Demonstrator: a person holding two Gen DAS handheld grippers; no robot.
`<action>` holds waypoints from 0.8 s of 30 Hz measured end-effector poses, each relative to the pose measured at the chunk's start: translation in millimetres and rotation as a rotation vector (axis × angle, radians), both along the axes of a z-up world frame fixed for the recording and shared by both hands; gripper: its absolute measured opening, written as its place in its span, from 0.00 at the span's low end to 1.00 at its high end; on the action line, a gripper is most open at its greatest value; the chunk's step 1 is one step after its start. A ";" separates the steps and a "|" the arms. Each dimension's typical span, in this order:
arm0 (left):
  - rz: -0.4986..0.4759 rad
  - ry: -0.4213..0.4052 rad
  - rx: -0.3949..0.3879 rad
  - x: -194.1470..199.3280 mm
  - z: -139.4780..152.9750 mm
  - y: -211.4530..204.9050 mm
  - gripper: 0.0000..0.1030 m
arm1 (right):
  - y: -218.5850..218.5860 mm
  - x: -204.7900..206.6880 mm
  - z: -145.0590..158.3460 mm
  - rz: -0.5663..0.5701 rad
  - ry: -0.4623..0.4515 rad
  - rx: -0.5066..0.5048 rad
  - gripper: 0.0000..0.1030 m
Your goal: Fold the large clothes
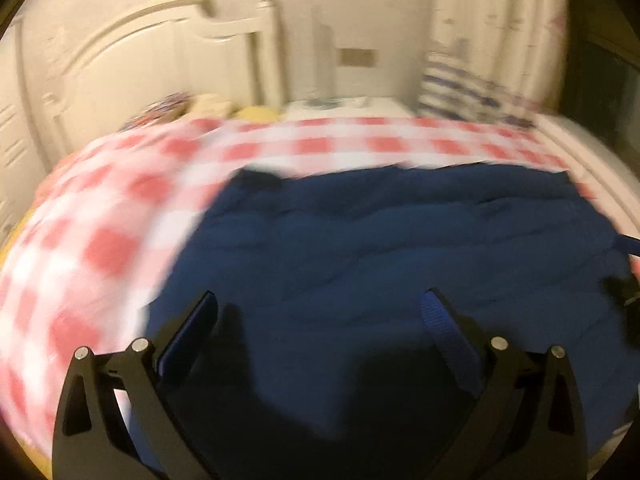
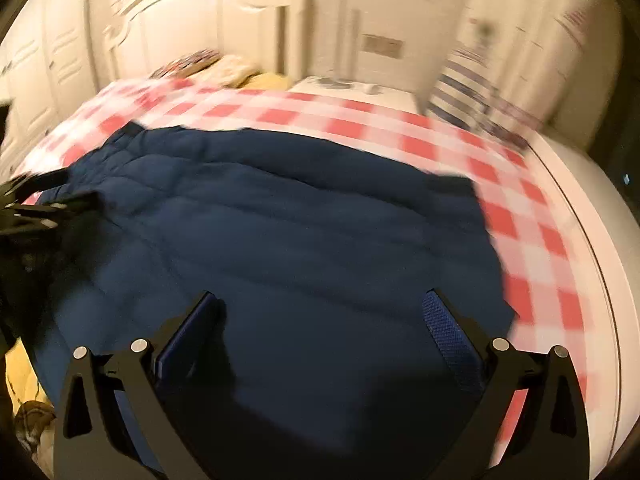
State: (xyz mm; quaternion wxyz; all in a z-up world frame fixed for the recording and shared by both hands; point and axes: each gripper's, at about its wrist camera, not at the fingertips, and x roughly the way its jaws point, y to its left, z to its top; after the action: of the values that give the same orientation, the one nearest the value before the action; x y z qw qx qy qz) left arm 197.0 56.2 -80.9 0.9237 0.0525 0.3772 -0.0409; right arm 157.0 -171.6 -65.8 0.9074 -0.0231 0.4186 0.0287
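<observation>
stage: early, jacket (image 1: 400,240) lies spread flat on the checked sheet (image 1: 100,220), no fold visible | your left gripper (image 1: 320,300) spread wide, empty, over near hem | right gripper (image 2: 320,300) same, empty | left: all folds, judged | frames blurred

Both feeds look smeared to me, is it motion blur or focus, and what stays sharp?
Left wrist view: checked bedspread and headboard streaked like motion blur, left gripper crisp, its shadow on the blue jacket. Right wrist view: same smear, right gripper sharp; warm, dim light.
</observation>
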 end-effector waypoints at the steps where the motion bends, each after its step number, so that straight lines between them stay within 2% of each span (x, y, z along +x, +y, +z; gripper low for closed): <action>1: 0.000 0.020 -0.021 3.2 -6.1 9.9 0.98 | -11.2 -3.6 -5.7 -0.010 0.006 0.038 0.95; 2: -0.021 0.019 -0.083 2.6 -9.4 20.0 0.98 | -25.0 -8.6 -11.8 -0.016 -0.001 0.108 0.95; 3: -0.023 0.014 -0.104 3.4 -8.0 25.1 0.98 | -29.3 -13.3 -13.8 -0.025 -0.004 0.134 0.95; 4: -0.017 0.017 -0.085 4.2 -7.8 22.1 0.98 | -33.1 -17.2 -13.8 -0.038 -0.010 0.140 0.95; 7: -0.003 0.005 0.036 3.9 -9.3 3.4 0.98 | -35.9 -36.5 -5.0 -0.071 -0.056 0.088 0.95; 10: -0.002 0.005 0.031 2.8 -9.1 4.5 0.98 | -59.0 -74.8 -0.4 -0.118 -0.117 0.155 0.95; 13: -0.003 0.009 0.012 -1.1 -8.7 6.6 0.98 | -98.3 -123.4 -7.3 -0.202 -0.176 0.359 0.95; 14: -0.002 0.006 0.018 -1.9 -8.9 6.0 0.98 | -113.0 -145.2 -14.7 -0.231 -0.197 0.462 0.95; 17: 0.000 0.002 0.030 1.5 -10.0 10.9 0.98 | -130.2 -182.7 -34.7 -0.223 -0.230 0.672 0.94; 18: 0.001 0.001 0.031 1.1 -9.9 10.6 0.98 | -130.5 -189.7 -40.1 -0.210 -0.229 0.705 0.93; 21: 0.000 0.000 0.031 2.6 -10.2 12.3 0.98 | -120.7 -191.9 -48.8 -0.177 -0.229 0.725 0.89; 24: -0.001 0.000 0.031 2.6 -10.2 12.5 0.98 | -112.5 -181.9 -58.5 -0.197 -0.178 0.722 0.89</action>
State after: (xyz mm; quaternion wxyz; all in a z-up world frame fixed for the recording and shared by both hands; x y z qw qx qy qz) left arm 199.6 68.6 -91.1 0.9228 0.0668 0.3777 -0.0354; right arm -25.0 -284.1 -124.3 0.8885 0.3358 0.3012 0.0846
